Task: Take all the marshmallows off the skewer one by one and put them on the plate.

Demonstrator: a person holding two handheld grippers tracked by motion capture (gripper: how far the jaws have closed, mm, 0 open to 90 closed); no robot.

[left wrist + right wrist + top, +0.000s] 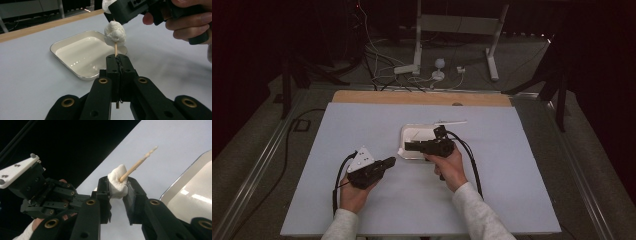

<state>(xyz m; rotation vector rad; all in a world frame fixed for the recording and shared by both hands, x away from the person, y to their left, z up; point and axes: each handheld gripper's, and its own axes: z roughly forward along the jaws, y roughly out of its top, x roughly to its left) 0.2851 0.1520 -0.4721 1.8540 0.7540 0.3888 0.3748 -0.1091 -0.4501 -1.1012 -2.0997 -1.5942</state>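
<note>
Marshmallow (117,182) is sitting skewered between the right gripper (119,185) pads, stick (116,48) running lengthwise from the left gripper (117,60), which is clamping its butt.

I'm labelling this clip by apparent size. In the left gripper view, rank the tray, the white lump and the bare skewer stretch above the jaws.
1. tray, largest by far.
2. white lump.
3. bare skewer stretch, smallest.

Recording lab or studio. Evidence: black curtains (257,45) around, white-covered table (362,210) on carpet, loose cables (382,75) and a metal stand frame (457,30) on the far floor.
</note>
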